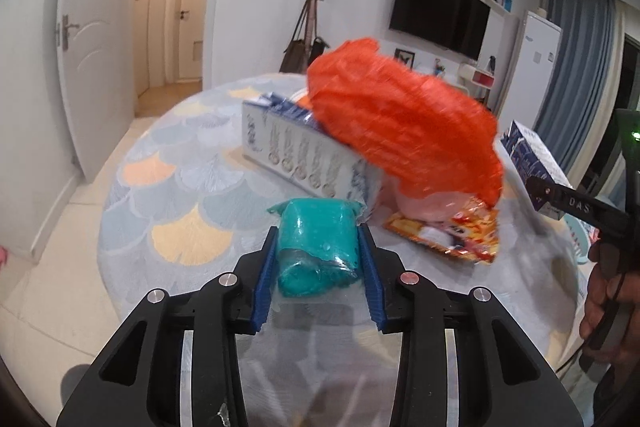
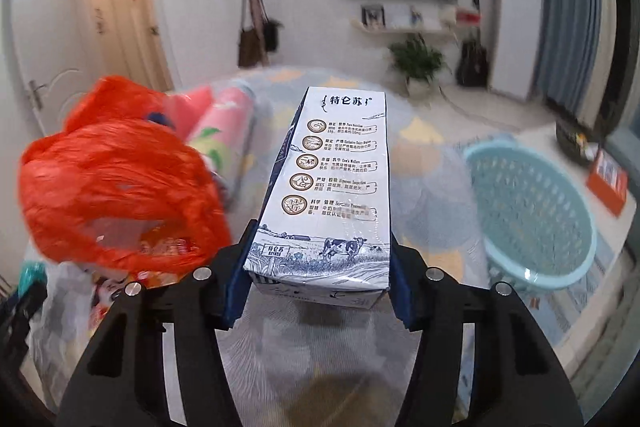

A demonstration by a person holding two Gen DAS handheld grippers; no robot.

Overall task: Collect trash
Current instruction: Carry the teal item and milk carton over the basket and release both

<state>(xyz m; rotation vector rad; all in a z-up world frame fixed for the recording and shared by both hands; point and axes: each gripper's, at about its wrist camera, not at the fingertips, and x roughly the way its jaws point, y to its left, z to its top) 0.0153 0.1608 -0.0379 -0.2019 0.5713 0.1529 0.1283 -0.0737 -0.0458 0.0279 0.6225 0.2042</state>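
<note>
1. While my left claw (image 1: pixel 316 251) is nipped narrow on a teal roll (image 1: pixel 316 247), its blue pads press both flanks and the roll's axis runs along the fingers.
2. My right claw (image 2: pixel 318 267) stands about half open, and its pads lie against the near end of a milk carton (image 2: pixel 332 195), so I judge it gripped. The carton's long axis points straight away from the claw.
3. Beyond the roll, on the tabletop (image 1: pixel 180 195), lie a snack wrapper (image 1: pixel 448 231), a second carton (image 1: pixel 300 155) on its side, and an orange bag (image 1: pixel 400 123) heaped over both.
4. To the carton's right, lower and farther off, the blue basket (image 2: pixel 532 203) sits empty.
5. I judge the basket the drop point. It lies right of the carton, so the right claw is nearer and need only swing that way.
</note>
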